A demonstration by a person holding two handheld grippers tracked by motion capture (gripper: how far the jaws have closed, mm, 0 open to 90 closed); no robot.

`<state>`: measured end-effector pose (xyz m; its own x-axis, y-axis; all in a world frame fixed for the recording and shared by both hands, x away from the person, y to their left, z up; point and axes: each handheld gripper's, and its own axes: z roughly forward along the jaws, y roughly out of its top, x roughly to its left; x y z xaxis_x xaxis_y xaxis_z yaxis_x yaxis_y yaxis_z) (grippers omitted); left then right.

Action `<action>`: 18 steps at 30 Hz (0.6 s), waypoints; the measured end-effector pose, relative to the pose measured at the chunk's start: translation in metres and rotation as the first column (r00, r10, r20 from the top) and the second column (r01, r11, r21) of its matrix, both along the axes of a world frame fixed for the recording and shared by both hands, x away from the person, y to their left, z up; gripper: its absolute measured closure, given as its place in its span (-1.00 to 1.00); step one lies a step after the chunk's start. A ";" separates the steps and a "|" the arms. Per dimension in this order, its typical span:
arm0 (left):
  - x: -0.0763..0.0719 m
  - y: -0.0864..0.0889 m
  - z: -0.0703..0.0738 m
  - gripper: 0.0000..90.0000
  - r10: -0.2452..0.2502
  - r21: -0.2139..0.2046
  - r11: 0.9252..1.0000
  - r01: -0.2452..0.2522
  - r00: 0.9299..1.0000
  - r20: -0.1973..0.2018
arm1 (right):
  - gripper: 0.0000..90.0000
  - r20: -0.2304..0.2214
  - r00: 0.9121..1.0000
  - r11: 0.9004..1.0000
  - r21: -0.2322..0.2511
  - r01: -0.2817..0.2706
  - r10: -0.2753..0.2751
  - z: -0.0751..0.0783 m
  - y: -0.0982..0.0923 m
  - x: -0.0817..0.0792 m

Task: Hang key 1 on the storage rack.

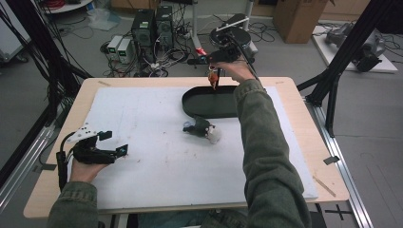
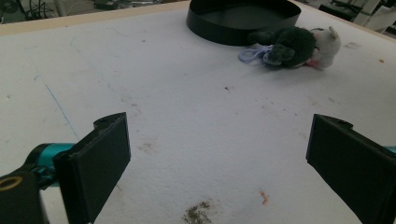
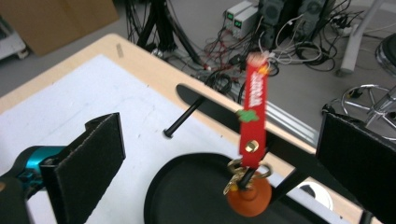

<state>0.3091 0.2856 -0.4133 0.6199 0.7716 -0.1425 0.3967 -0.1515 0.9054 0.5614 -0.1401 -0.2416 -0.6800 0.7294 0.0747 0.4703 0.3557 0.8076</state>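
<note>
Black oval tray (image 1: 199, 105) on a white mat (image 1: 157, 156) edged by pale wood table (image 1: 304, 137); dark green and white plush toy (image 2: 299, 45) with a lilac loop; red strap (image 3: 253, 112) carrying a green patch, orange disc (image 3: 249, 198) below; olive sleeves (image 1: 266, 156)

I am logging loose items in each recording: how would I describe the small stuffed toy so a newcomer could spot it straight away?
Start at the white mat covering the wooden table, then find the shallow black oval tray near its far edge. Just in front of the tray, on the mat, lies a small dark green and white plush toy with a pale lilac loop; it is the one soft, furry thing there, unlike the red strap keychain above the tray.
</note>
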 end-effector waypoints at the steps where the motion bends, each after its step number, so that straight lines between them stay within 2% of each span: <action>1: 0.000 0.000 0.000 -0.85 -0.001 0.002 1.000 0.001 1.000 0.001 | -0.99 0.003 1.000 1.000 -0.006 -0.003 0.003 0.000 0.001 -0.002; 10: -0.001 0.000 0.000 -0.85 -0.005 0.004 1.000 0.005 1.000 0.001 | -0.99 0.008 0.999 0.998 -0.027 -0.052 0.052 0.004 0.006 -0.024; 12: -0.001 0.000 0.000 -0.85 -0.003 0.006 1.000 0.003 1.000 -0.002 | -0.99 -0.010 0.998 0.998 -0.012 -0.059 0.059 0.001 0.004 -0.030; 18: -0.001 -0.001 0.000 -0.85 -0.001 0.011 1.000 0.001 1.000 -0.004 | -0.99 -0.017 0.996 0.995 -0.043 -0.089 0.088 -0.014 -0.006 -0.045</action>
